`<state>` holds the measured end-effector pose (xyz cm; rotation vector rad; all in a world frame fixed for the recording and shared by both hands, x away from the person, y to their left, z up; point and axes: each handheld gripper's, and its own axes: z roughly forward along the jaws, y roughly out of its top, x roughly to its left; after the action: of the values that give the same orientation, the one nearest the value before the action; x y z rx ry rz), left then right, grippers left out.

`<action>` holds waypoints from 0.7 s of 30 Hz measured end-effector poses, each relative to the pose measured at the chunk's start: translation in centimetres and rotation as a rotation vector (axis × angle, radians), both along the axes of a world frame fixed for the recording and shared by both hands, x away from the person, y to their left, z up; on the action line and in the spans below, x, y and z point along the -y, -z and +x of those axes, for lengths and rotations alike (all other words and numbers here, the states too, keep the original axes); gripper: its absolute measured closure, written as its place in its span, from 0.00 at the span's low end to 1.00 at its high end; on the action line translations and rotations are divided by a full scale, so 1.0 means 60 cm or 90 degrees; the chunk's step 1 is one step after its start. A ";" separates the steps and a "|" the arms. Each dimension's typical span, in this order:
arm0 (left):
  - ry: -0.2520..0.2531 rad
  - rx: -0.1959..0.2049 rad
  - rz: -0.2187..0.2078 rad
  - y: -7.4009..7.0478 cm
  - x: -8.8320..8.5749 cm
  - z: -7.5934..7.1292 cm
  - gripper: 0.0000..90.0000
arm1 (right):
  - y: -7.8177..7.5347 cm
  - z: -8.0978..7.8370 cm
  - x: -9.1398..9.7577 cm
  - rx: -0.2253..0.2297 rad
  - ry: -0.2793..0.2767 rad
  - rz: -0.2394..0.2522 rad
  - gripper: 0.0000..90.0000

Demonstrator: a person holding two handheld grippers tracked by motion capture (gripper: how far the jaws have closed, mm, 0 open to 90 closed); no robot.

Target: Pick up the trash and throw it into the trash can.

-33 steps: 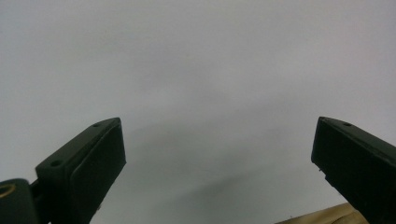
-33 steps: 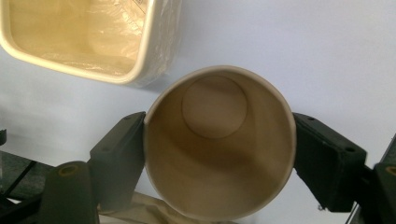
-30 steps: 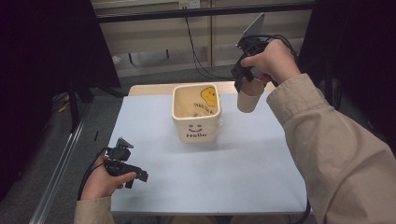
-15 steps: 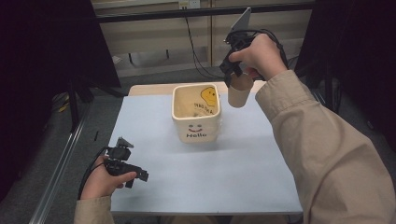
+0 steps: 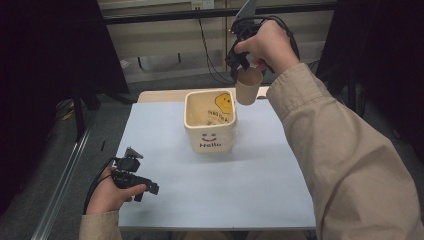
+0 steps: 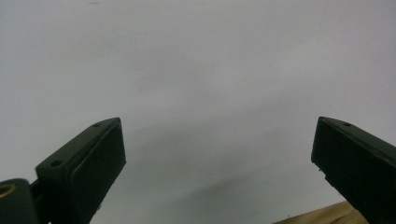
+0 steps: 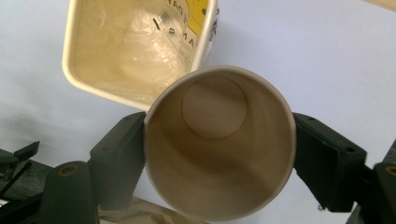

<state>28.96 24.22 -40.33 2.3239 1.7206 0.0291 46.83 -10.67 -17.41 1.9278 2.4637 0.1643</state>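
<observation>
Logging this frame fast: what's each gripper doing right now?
Left gripper: open, holding nothing, low over the table.
Right gripper: shut on the paper cup, raised beside the Hello tub.

A lab-like recording bay: a small table (image 5: 150, 95) under a pale blue sheet (image 5: 220, 185) stands between black curtains (image 5: 45, 65), with loose cables (image 5: 210, 55) along the wall and a metal rail (image 5: 65, 175) on grey floor.

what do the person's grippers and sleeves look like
Both grippers are black. The left gripper is small, with a black cable looping from it; its flat rectangular jaws carry small screw holes. The right gripper trails black cables and bears a grey three-cornered plate on top. Both sleeves are beige fabric.
</observation>
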 end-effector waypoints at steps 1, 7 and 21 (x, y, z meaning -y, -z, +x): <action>0.001 -0.003 0.001 -0.001 0.000 0.000 0.03 | -0.004 0.001 0.000 0.001 0.000 -0.001 0.25; 0.000 -0.002 -0.001 -0.001 0.001 0.000 0.03 | -0.015 0.009 -0.006 0.009 0.004 0.003 0.25; 0.001 0.000 -0.005 -0.001 0.000 0.000 0.03 | -0.012 0.021 -0.048 0.012 -0.021 0.002 0.25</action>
<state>28.97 24.23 -40.25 2.3205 1.7153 0.0210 48.10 -7.78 -16.67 1.8778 2.4864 0.1871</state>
